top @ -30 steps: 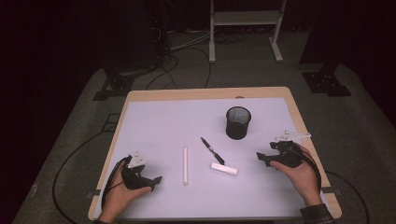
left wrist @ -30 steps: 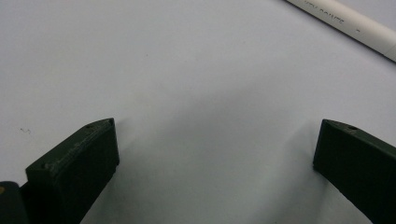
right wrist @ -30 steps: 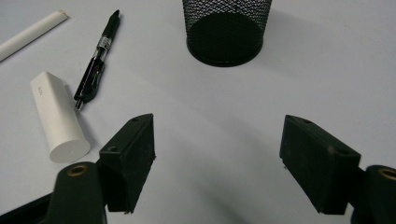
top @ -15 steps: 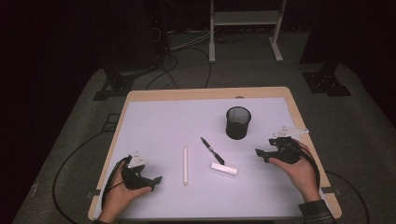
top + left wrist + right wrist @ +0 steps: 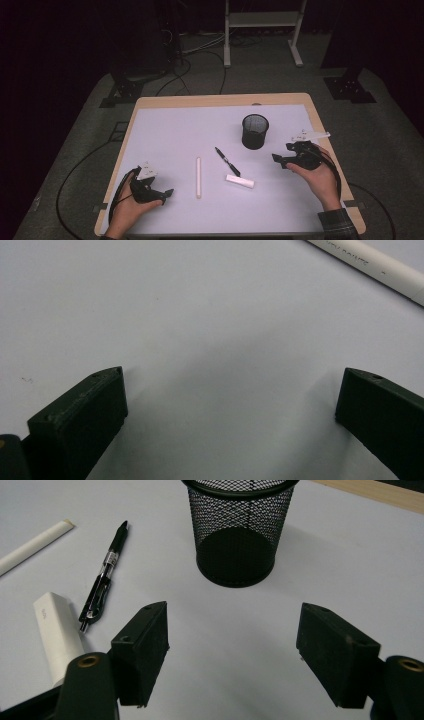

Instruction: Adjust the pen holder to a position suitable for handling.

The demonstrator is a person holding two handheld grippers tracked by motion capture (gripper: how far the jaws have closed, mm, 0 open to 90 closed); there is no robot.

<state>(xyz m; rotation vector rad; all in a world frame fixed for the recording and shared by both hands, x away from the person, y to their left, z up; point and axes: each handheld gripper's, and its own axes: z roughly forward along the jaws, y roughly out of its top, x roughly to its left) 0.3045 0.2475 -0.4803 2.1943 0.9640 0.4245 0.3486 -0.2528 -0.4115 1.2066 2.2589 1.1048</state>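
Slightly nearer the mesh pen cup (image 5: 255, 131) now, the right gripper (image 5: 280, 159) has its jaws wide but just easing inward, empty, facing the pen (image 5: 227, 161) and white eraser (image 5: 240, 181); the left gripper (image 5: 164, 194) rests wide and empty on the worktop (image 5: 175, 130) near the white stick (image 5: 198, 177).

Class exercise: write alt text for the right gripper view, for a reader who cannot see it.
The right gripper hovers open over a pale table, facing a black mesh cup. To the left lie a black pen, a white block and a white stick.

high view overhead; gripper views low, close; shared pen (image 5: 227, 161) (image 5: 104, 582)
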